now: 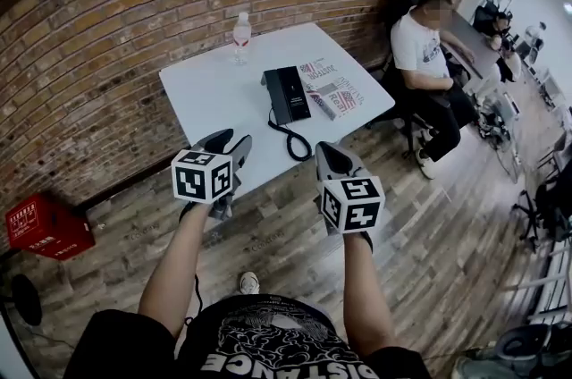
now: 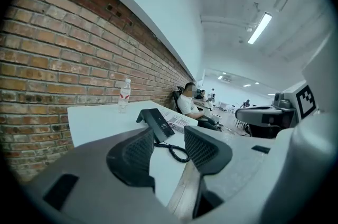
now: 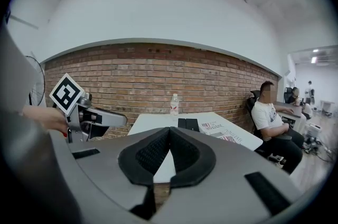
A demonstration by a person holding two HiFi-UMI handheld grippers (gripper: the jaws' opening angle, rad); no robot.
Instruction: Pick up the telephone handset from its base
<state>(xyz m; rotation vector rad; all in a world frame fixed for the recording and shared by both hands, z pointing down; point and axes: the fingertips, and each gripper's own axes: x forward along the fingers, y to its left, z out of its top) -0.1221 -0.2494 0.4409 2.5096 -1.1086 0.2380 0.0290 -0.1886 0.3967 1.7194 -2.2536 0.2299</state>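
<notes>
Handset on base, long axis toward brick wall

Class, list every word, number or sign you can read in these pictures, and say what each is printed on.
"DISTANCE", upside down, on the wearer's black shirt.
Papers: print too blurred to read.
Bottle label: too small to read.
Print on the red crate: unreadable.

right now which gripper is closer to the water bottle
Left. The left gripper hovers short of the table, nearly in line with the water bottle; the right gripper is equally short but farther off to the right.
</notes>
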